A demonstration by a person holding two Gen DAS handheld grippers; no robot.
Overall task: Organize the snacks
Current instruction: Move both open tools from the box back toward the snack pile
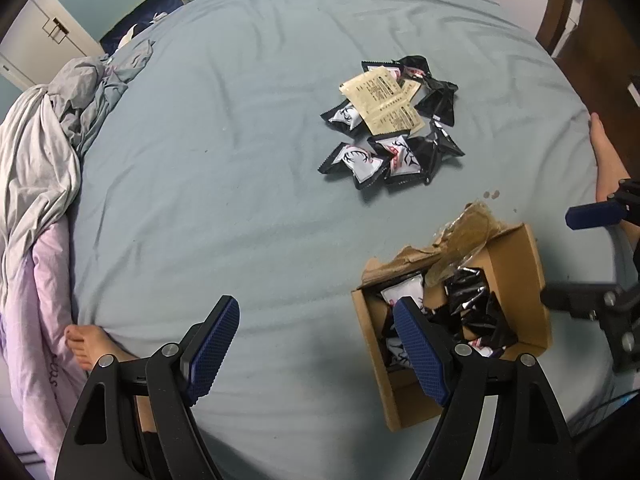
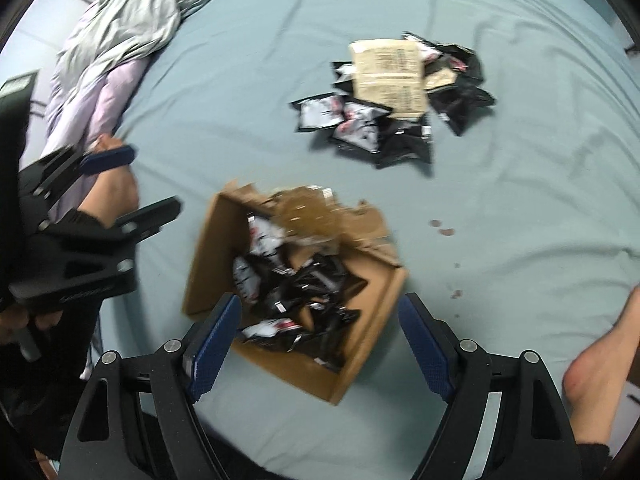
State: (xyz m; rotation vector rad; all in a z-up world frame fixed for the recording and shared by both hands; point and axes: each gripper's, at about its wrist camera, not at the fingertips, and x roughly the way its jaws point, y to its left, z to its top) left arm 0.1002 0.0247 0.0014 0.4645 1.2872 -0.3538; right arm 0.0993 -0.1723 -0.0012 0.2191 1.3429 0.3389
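Observation:
A pile of black-and-white snack packets (image 1: 394, 124) with beige packets (image 1: 386, 102) on top lies on the bed's blue sheet; it also shows in the right wrist view (image 2: 394, 96). An open cardboard box (image 1: 520, 280) holds several packets and sits near me; it also shows in the right wrist view (image 2: 208, 256). My left gripper (image 1: 316, 344) is open and empty, left of the box. My right gripper (image 2: 318, 344) is open and empty, above the box's near corner. The right gripper also shows in the left wrist view (image 1: 576, 256), right of the box.
A bunched grey and pink duvet (image 1: 44, 168) lies along the left edge of the bed. Bare feet rest at the left (image 1: 86, 340) and right (image 1: 604, 148). A wooden chair (image 1: 576, 20) stands at the far right. Small dark stains (image 2: 444, 230) mark the sheet.

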